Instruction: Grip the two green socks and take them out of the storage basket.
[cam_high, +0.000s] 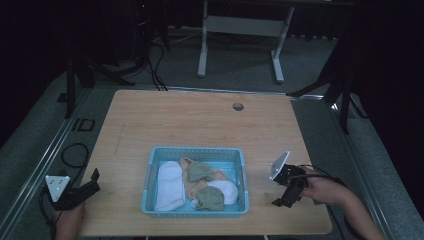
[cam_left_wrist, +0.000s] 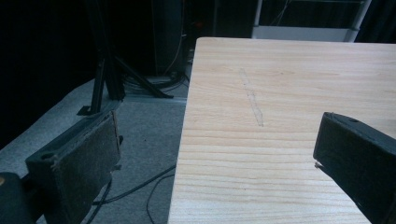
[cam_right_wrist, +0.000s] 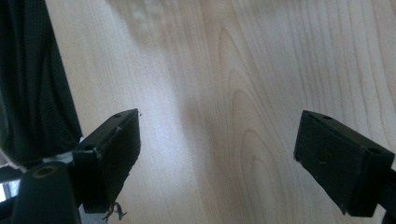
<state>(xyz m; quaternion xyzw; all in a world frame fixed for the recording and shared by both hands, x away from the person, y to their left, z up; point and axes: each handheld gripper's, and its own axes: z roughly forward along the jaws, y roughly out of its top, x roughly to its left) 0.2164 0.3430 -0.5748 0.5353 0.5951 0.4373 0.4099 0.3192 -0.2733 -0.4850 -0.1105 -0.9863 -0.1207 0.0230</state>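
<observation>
Pale wood table under dim light: near its front edge, a turquoise slatted basket holds white, peach and olive socks; left gripper and right gripper flank it, jaws apart, empty.

The pale wooden desk looks smooth and matt, its grain plain. The light-blue latticed plastic basket holds soft white, green and peach cloth pieces, probably knitted.
</observation>
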